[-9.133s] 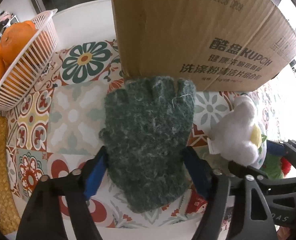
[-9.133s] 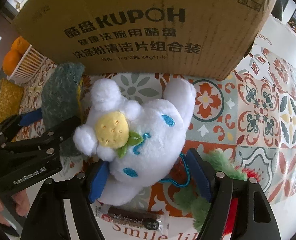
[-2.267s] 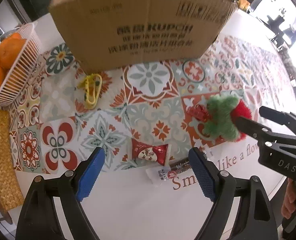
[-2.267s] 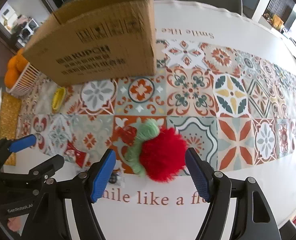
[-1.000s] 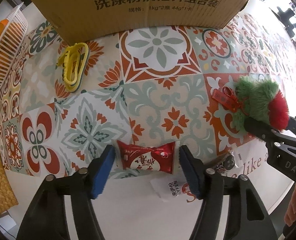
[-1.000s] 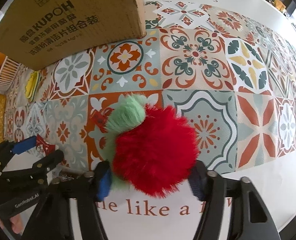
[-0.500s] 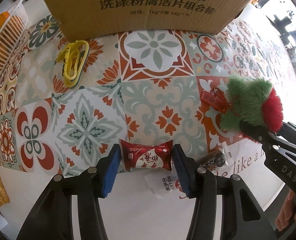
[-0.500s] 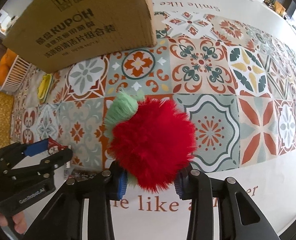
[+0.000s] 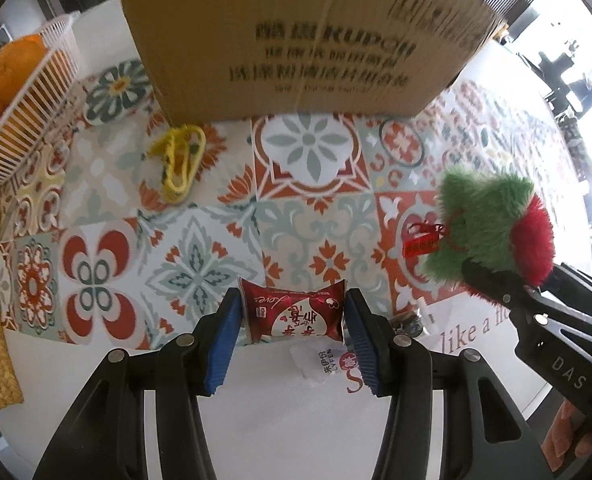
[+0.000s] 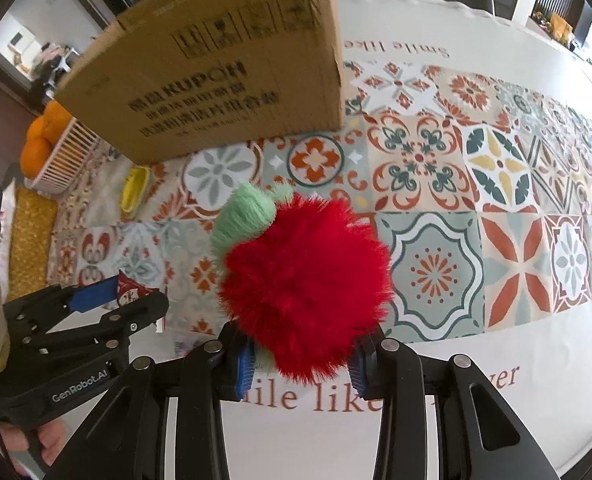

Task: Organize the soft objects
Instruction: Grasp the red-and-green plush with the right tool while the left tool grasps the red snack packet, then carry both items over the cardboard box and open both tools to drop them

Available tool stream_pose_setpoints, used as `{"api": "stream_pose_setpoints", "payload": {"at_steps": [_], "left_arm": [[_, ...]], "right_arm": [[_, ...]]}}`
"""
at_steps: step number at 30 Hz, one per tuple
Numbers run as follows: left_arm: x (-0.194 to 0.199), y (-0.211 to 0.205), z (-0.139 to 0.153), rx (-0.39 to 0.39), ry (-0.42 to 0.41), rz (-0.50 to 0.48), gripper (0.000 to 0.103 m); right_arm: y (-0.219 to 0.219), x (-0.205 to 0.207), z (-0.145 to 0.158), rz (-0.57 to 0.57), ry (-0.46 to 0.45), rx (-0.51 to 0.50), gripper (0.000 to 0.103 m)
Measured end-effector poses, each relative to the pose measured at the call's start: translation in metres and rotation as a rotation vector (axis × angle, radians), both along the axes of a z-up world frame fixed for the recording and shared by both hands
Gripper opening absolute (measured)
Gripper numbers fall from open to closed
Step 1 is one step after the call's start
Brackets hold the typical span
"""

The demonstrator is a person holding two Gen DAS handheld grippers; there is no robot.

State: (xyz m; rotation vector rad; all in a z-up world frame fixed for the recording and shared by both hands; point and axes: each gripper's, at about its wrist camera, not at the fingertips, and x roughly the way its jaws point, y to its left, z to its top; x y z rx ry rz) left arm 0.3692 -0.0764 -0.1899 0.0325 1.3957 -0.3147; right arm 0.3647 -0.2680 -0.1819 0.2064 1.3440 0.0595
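— Tongs first: how are they set?

— Both pairs are partly closed, each pinching something. The left tongs point(image 9: 292, 316) are pressed against the two ends of a red snack packet point(image 9: 294, 314), which is held between the blue pads point(image 9: 226, 332) and appears lifted just clear of the surface point(image 9: 280, 420). The right tongs point(image 10: 300, 360) are clamped on a furry red-and-green plush toy point(image 10: 304, 284); its red fur bulges out above the pads, and the green tuft points toward the cardboard box point(image 10: 216, 68).

— Is the toy off the surface as well?

— It is judged to be raised, though this cannot be settled for certain from the wrist view, since the fur hides what lies beneath it.

— How far along is the tidying?

— Neither held thing has been put away yet. The box stands upright at the far side of the patterned cloth, well apart from both pairs of tongs, and its inside cannot be seen, so what it already contains cannot be told. It is taken to be the place for the soft things.

— What is left?

— The toy has to be carried over and dropped into the box, if that is indeed its place. A yellow item point(image 9: 180, 164) lies near the foot of the box, and a white packet point(image 9: 320, 360) and a small dark wrapper point(image 9: 410, 322) lie just beside the left tongs. Whether those count as soft things is a matter of judgement. A basket of oranges point(image 9: 24, 96) stands off to one side, untouched.
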Motion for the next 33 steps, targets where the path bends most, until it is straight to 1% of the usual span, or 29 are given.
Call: {"api": "stream_pose_setpoints", "payload": {"at_steps": [7,14,19,21,33], "left_arm": [[-0.001,0.008,0.029,-0.024,-0.069,0.001,0.051],[0.002,0.002,0.057,-0.04,-0.142,0.001,0.051],[0.004,0.005,0.077,-0.052,-0.195,0.003,0.051],[0.006,0.006,0.083,-0.055,-0.218,0.003,0.051],[0.016,0.014,0.132,-0.079,-0.338,-0.004,0.051]], "right_arm": [[0.005,-0.006,0.02,-0.002,-0.059,0.023,0.038],[0.012,-0.005,0.044,-0.004,-0.122,0.036,0.038],[0.014,-0.004,0.062,-0.004,-0.168,0.047,0.038],[0.016,-0.004,0.071,0.001,-0.212,0.044,0.038],[0.022,0.003,0.114,0.006,-0.326,0.063,0.038]]}}
